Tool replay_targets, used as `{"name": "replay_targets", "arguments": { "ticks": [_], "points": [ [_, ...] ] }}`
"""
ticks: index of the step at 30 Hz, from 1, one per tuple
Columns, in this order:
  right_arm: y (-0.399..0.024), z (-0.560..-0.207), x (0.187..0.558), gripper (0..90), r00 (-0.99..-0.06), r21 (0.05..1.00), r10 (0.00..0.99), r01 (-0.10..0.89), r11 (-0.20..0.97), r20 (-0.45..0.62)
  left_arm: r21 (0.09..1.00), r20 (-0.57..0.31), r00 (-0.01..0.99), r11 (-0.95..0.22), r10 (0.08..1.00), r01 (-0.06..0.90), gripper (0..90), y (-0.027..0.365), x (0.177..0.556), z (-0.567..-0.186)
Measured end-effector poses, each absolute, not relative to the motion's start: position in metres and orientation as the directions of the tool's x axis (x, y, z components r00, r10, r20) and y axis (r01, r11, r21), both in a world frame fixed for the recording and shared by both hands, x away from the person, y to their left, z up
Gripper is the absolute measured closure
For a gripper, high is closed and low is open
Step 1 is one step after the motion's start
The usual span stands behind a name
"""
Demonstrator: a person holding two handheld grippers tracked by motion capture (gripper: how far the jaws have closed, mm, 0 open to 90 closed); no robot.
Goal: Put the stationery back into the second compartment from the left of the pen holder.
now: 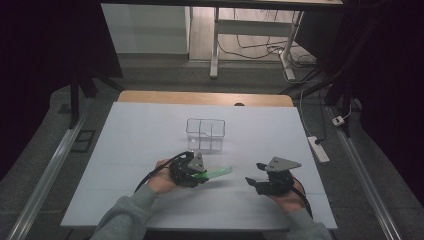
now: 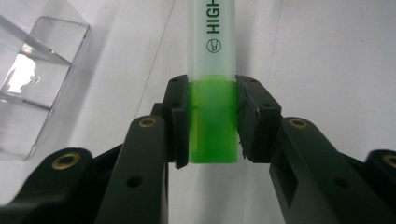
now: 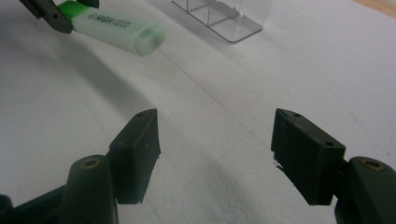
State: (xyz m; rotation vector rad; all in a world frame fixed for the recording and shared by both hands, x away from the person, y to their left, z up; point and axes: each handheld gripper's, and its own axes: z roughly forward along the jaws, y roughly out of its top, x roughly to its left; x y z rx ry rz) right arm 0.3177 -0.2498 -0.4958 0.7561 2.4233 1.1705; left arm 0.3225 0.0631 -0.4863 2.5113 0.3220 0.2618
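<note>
Left gripper (image 1: 202, 176) low over the table, pointing right and slightly away from the person, jaws clamped on the green end of a highlighter (image 2: 212, 100); its pale translucent cap sticks out past the fingertips, off the surface as seen from the right gripper view (image 3: 116, 29). Right gripper (image 1: 256, 173) sits level on the person's right, aimed left toward the highlighter, jaws wide apart with nothing between them, well short of the cap. Clear plastic organizer (image 1: 205, 134) with dividers stands just beyond the left gripper, nothing blocking it. White table sheet (image 1: 130, 150) over a wooden top; dim room, desk legs and cables behind, power strip (image 1: 318, 149) on the floor at right.
</note>
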Motion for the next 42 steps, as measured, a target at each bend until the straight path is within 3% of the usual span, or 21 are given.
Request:
{"name": "replay_targets", "arguments": {
  "ticks": [28, 42],
  "points": [
    [-0.207, -0.491, 0.324, 36.0, -0.887, 0.738, 0.450, 0.234, 0.633, -0.105, 0.538, 0.114, 0.966, -0.832, 0.233, 0.137, 66.6, 0.039, 0.324, -0.491],
    [-0.184, -0.498, 0.321, 46.6, -0.950, 0.642, 0.282, 0.131, 0.756, -0.138, 0.527, 0.115, 0.977, -0.845, 0.180, 0.094, 66.6, 0.027, 0.317, -0.490]
  ]
}}
